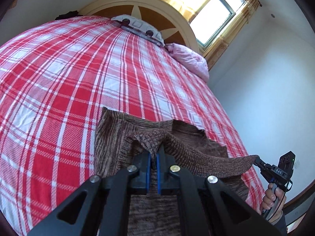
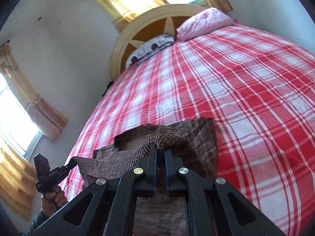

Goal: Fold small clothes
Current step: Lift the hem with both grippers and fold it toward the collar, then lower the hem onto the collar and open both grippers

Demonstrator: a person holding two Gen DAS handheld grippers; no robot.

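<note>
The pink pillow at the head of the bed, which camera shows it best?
The right wrist view: there the pink pillow lies whole against the headboard, its full top side lit and facing the camera. In the left wrist view the same pillow appears crumpled at the bed's far right corner, seen edge-on, so its shape is harder to read.

One bed, one garment, two grippers
One brown knit garment, two pillows, two grippers, one plaid bed
</note>
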